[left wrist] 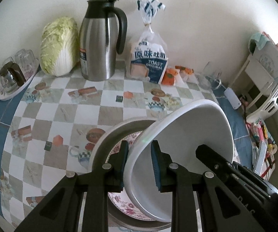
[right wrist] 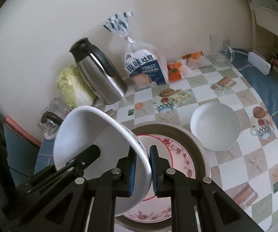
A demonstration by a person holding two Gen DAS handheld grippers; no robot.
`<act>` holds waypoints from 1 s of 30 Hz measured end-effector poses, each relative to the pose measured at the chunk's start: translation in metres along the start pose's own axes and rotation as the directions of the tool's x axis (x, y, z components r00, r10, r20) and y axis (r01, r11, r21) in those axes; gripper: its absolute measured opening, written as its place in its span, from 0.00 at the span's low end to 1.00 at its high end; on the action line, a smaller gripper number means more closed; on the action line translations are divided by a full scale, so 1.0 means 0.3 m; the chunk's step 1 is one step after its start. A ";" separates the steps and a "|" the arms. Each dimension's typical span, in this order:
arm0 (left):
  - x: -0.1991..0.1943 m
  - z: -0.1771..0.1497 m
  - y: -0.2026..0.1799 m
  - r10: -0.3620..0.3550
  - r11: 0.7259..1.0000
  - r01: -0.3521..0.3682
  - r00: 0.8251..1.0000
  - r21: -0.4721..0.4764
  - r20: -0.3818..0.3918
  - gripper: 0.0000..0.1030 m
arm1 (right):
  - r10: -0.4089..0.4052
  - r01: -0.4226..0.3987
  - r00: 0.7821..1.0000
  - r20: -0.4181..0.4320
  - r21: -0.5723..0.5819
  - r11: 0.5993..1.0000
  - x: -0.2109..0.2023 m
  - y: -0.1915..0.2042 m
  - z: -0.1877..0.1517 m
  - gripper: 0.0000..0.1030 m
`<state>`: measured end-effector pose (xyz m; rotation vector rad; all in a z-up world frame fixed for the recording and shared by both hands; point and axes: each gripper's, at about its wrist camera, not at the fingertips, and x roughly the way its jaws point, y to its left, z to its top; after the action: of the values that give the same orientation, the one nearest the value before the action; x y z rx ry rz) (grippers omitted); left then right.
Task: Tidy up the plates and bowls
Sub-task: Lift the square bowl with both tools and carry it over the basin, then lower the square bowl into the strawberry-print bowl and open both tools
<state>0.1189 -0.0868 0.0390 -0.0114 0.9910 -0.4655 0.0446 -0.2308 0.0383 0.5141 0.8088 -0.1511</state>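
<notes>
White porcelain fills the near centre of both wrist views: a deep white bowl [left wrist: 187, 135] is held tilted on edge above a stack of plates. The left gripper [left wrist: 140, 154] is clamped on the bowl's rim, one blue pad [left wrist: 157, 164] inside the bowl and the other finger on its outer wall. In the right wrist view the right gripper [right wrist: 141, 166] is likewise closed on the opposite rim of the same bowl [right wrist: 92, 139], the wall running between its two pads with the hollow facing left; the left gripper's black finger shows at the bowl's far-left rim.

Under the bowl lies a floral plate [right wrist: 179, 154] with pink roses, resting inside a larger grey-rimmed plate [right wrist: 200, 147]. Just to the right of that stack a second, shallower white bowl [right wrist: 215, 126] sits flat on the checked tablecloth [left wrist: 61, 114], clear of both grippers.

Along the far wall stand a napa cabbage [left wrist: 58, 46], a steel thermos jug [left wrist: 102, 40], a bag of toast bread [left wrist: 148, 58] and orange packets [left wrist: 170, 76]. A tray of upturned glasses [left wrist: 13, 75] sits at the far left, a glass mug [right wrist: 221, 48] at the far right.
</notes>
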 end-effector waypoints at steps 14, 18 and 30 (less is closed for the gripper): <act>0.074 -0.023 -0.033 0.015 0.999 -0.013 0.998 0.029 -0.065 0.24 | -0.011 0.013 0.999 -0.039 0.050 0.999 0.052 -0.071 -0.003 0.15; 0.085 -0.025 -0.024 0.019 1.000 -0.017 0.997 0.022 -0.075 0.24 | -0.013 0.016 0.998 -0.055 0.058 0.998 0.067 -0.077 -0.004 0.15; 0.093 -0.020 0.012 0.015 1.000 -0.016 0.997 -0.013 -0.077 0.24 | -0.020 0.026 0.997 -0.078 0.068 0.997 0.095 -0.086 -0.006 0.17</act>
<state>0.1281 -0.0931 0.0125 0.0018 1.0687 -0.4474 0.0548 -0.2504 0.0069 0.5786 0.8871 -0.1820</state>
